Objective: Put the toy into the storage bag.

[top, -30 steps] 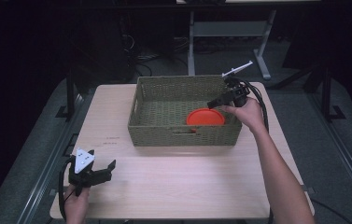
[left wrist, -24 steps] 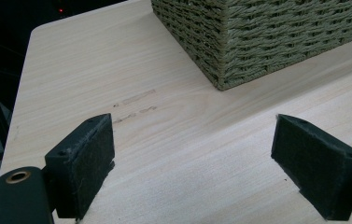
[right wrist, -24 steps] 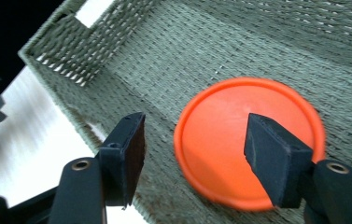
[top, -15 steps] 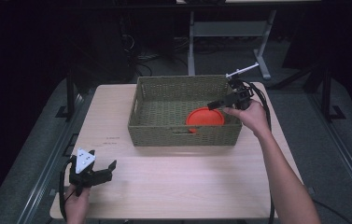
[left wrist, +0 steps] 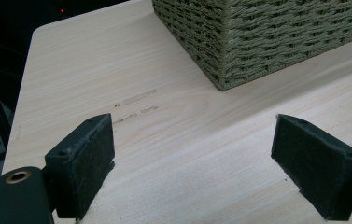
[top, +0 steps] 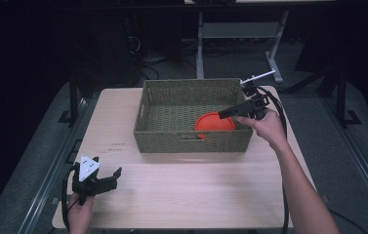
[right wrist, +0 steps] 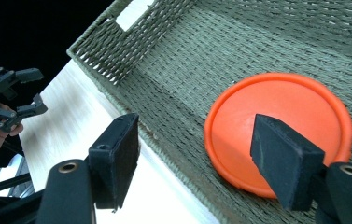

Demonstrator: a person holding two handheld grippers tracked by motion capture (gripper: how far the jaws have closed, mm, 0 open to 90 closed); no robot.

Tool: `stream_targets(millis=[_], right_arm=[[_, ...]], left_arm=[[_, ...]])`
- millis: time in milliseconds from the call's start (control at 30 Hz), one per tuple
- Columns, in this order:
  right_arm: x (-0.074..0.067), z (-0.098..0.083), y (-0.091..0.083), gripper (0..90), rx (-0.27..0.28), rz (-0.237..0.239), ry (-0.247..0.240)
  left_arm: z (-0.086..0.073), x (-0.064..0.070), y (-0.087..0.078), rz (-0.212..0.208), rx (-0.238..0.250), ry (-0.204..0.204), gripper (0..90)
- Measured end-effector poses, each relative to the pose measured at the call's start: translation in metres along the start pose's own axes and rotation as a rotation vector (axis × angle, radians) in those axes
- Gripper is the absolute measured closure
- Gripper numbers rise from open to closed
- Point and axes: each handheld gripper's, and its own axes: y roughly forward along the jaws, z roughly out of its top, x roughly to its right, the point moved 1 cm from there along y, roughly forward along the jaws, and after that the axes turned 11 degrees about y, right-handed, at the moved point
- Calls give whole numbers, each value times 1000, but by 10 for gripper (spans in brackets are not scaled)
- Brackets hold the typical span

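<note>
An orange plate (top: 214, 122) (right wrist: 281, 121) lies flat on the floor of a green woven basket (top: 191, 141) (right wrist: 131, 51), near its front right corner. My right gripper (top: 225, 113) (right wrist: 194, 154) hovers over the basket's right end and points left across it. Its jaws have just been opening and stand open with nothing pressed between them; the plate lies below. My left gripper (top: 113, 179) (left wrist: 192, 154) is low over the table's near left corner, open and empty, facing the basket's corner (left wrist: 267, 37).
The basket stands at the back middle of a light wooden table (top: 196, 195). The left gripper (right wrist: 29, 91) shows far off in the right gripper view. Dark floor, cables and a white stand leg (top: 269, 58) lie beyond the table.
My right gripper has drawn back a little to the right above the basket. The plate stays where it lay. The left gripper has not moved.
</note>
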Motion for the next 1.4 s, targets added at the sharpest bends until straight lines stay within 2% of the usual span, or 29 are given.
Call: stream_targets(millis=[467, 767, 933, 1167, 1233, 1400], right_arm=[[-11, -17, -12, 305, -1, 10, -34], [-12, -30, -22, 272, 14, 5, -35], [-14, -43, -29, 255, 21, 13, -40], [-17, -56, -33, 242, 17, 7, -61], [-16, -60, -34, 242, 26, 19, -56], [-14, -68, -34, 235, 23, 13, -52]], left_arm=[[0, 0, 0, 2, 0, 2, 128], [0, 1, 0, 1, 4, 0, 128], [1, 1, -1, 2, 2, 0, 128], [1, 2, -1, 4, 4, -2, 128], [1, 2, -1, 2, 3, 0, 128], [1, 2, -1, 3, 2, 4, 128]])
